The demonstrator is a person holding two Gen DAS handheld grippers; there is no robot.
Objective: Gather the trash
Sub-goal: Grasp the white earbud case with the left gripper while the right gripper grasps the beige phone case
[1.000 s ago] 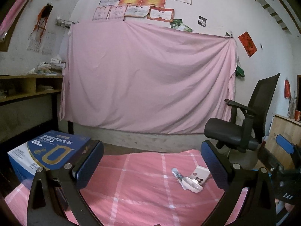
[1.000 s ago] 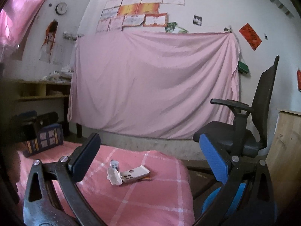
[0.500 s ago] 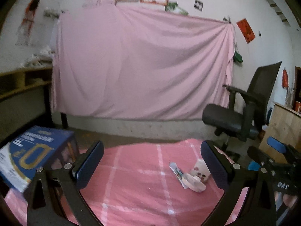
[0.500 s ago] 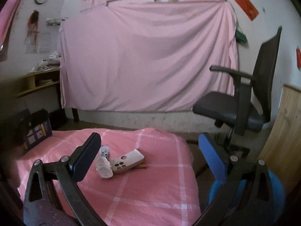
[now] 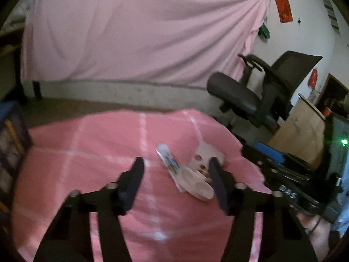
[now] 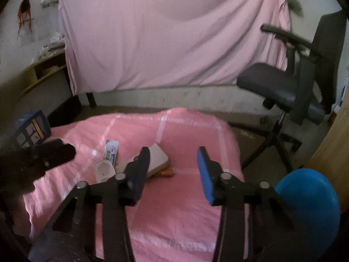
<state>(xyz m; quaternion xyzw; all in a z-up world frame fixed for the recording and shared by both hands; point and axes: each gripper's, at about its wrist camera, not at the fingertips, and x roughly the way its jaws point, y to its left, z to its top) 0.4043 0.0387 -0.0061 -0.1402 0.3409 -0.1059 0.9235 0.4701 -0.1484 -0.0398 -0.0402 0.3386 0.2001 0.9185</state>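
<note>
Two claws are hanging over a pink checked cloth [image 6: 185,207] with a little pile of trash on it.

Going left to right in the right wrist view: a blue box [image 6: 32,128] is sitting at the cloth's left edge, then the left gripper [image 5: 175,175] is poking in. Its jaws have just been closing, with nothing pinched between them. The pile is lying near the middle of the cloth: a white tube [image 6: 111,151], a pale round lid [image 6: 104,171] and a pale phone case [image 6: 157,160], all touching. The right gripper [image 6: 174,166] has also just been closing and is gripping nothing; the case is peeking out behind its left finger. A black chair [image 6: 301,83] is standing past the cloth.
</note>
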